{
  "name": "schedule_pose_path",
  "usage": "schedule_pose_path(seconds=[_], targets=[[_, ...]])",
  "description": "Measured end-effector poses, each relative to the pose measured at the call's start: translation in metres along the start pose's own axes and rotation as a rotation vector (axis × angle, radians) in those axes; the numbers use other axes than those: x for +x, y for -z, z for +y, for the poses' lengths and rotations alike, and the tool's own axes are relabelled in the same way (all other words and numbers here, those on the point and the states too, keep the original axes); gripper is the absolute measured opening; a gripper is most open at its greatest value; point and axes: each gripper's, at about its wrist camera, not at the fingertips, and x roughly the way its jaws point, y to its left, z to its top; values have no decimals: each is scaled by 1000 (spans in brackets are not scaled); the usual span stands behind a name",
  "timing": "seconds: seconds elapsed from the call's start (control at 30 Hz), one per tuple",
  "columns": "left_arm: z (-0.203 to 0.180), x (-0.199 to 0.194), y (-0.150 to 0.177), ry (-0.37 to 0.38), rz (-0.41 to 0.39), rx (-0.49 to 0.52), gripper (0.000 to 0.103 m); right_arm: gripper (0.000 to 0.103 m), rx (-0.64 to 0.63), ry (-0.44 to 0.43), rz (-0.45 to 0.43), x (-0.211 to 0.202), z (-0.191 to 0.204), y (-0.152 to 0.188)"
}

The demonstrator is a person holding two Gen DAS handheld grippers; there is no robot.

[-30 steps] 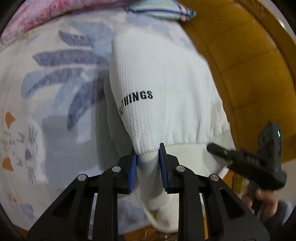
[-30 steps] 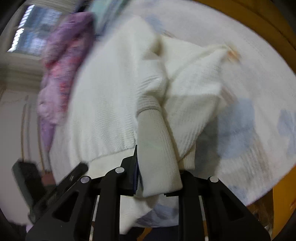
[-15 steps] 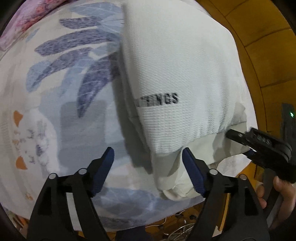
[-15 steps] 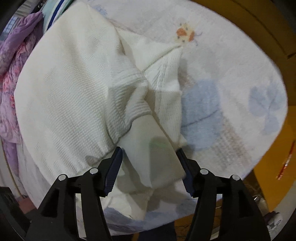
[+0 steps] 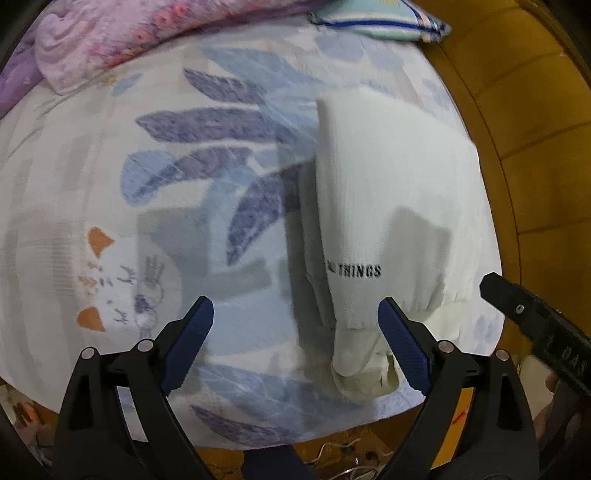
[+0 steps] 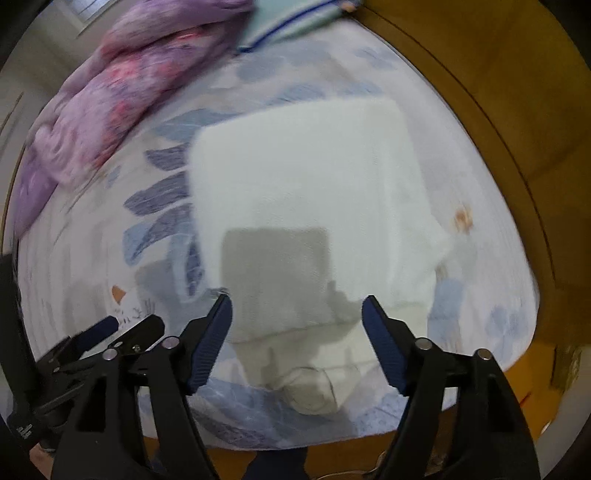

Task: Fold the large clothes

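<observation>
A white knit sweater (image 5: 391, 206) with black lettering "THINGS" lies folded on the bed, a ribbed cuff hanging toward the near edge. In the right wrist view the sweater (image 6: 306, 206) is a flat rectangle in the middle. My left gripper (image 5: 295, 332) is open and empty, raised above the bed to the left of the sweater's near end. My right gripper (image 6: 297, 325) is open and empty, above the sweater's near hem. The right gripper's tip (image 5: 532, 321) shows at the right edge of the left wrist view.
The bedsheet (image 5: 177, 206) is white with blue leaf prints. A purple floral blanket (image 5: 110, 37) is bunched at the far left and a pale blue pillow (image 5: 376, 22) lies at the far side. A brown padded headboard (image 5: 535, 147) runs along the right.
Both grippers let go of the sweater's cuff, opened wide and pulled back and up. The sweater now lies flat and folded on the bed.
</observation>
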Motion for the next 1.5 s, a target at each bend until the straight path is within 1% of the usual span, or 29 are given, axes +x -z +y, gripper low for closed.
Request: schedule_pose_path(seconds=[0.07,0.17,0.33,0.4,0.5,0.6,0.73,0.97,1.1,1.33,1.5], targets=[[6,-11,-2,-13,-25,1,91,79,-44,9,-23,-7,20,-2],[17,-31,-4,-21,-63,-21,91,81,-84,-8,-33,-16,38,0],[30,-57,-5,-21,-101,-48,92,85,-146,2,-39,-30,59,4],[33,-69,-5,-18,-121,-51,93,88,-165,-4,-43,-38,67,6],[35,-82,-4,-28,-140,-50,93,89,-181,-9,-59,-54,77,10],[41,-99,-1,-12,-156,-56,93,90,-187,-10,-73,-67,86,12],[49,-125,2,-8,-187,-32,93,91,-200,4,-98,-87,100,16],[72,-178,8,22,-264,3,93,92,-169,5,-169,-128,135,29],[90,-209,14,43,-300,41,93,92,-143,26,-224,-153,158,42],[121,-251,30,91,-348,108,93,93,-78,66,-301,-187,198,74],[146,-281,46,108,-391,164,94,93,-38,76,-353,-210,229,105]])
